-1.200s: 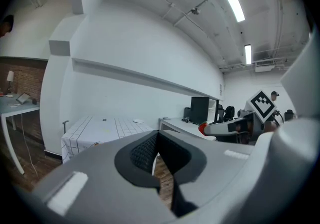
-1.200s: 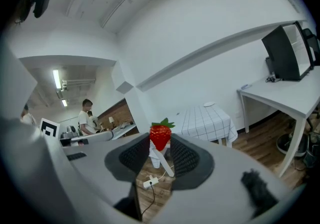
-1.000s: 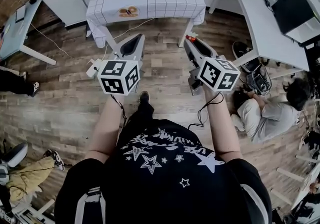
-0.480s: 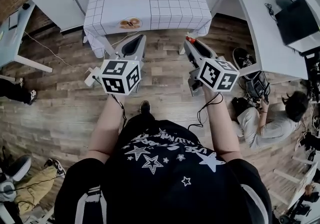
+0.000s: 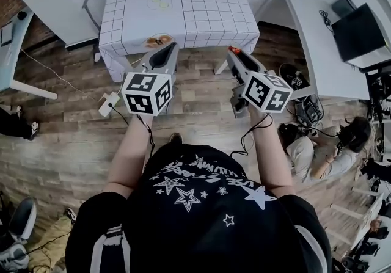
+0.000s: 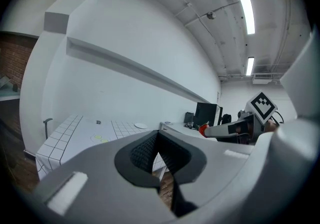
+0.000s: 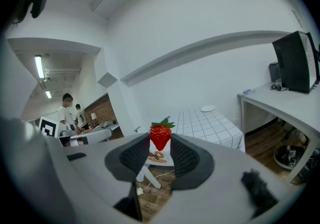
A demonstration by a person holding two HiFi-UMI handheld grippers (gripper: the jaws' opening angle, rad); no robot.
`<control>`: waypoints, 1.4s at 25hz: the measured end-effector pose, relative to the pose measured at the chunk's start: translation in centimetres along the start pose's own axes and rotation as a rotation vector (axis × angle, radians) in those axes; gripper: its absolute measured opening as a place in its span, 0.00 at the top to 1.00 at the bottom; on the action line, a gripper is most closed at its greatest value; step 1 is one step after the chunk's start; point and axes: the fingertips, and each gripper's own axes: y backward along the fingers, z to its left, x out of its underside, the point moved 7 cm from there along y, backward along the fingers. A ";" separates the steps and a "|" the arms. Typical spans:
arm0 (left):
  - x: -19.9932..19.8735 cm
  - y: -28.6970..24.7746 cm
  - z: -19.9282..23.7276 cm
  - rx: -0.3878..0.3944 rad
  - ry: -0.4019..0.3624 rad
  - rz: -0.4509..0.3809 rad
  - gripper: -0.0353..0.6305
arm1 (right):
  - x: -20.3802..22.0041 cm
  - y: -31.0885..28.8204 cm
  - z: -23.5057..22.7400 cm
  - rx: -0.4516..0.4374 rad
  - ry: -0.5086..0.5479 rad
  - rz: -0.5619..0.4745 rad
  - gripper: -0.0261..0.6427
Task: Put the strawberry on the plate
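Two grippers | left gripper (image 6: 156,137): jaws together | right gripper (image 5: 233,52): clamped on strawberry (image 7: 160,136)

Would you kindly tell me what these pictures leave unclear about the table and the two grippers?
- Head view: the food on the small plate is too small to identify.
- Head view: the strawberry is mostly hidden by the right gripper's jaws.
- Left gripper view: the left gripper's own body hides much of the table.
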 end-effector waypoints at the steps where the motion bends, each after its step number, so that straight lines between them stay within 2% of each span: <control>1: -0.1 -0.3 0.3 0.009 -0.003 0.001 0.94 | -0.1 -0.4 0.0 0.008 0.000 0.000 0.76; 7: 0.2 -0.8 1.7 0.049 -0.036 0.001 0.94 | 1.1 -1.8 0.2 0.029 -0.002 -0.002 0.76; 13: -0.3 -3.4 3.4 0.042 -0.018 0.035 0.94 | -0.2 -4.2 -1.8 0.044 -0.028 0.022 0.76; 18: -0.4 -4.8 4.3 0.005 -0.045 0.040 0.94 | -0.9 -7.0 -4.2 0.020 -0.034 0.033 0.76; 25: -1.9 -8.8 7.1 -0.082 -0.029 0.031 0.94 | -4.1 -12.6 -7.5 -0.043 -0.021 0.035 0.76; 35: -2.9 -16.6 7.7 -0.124 -0.025 0.055 0.94 | -7.2 -18.1 -14.4 -0.076 -0.047 0.056 0.76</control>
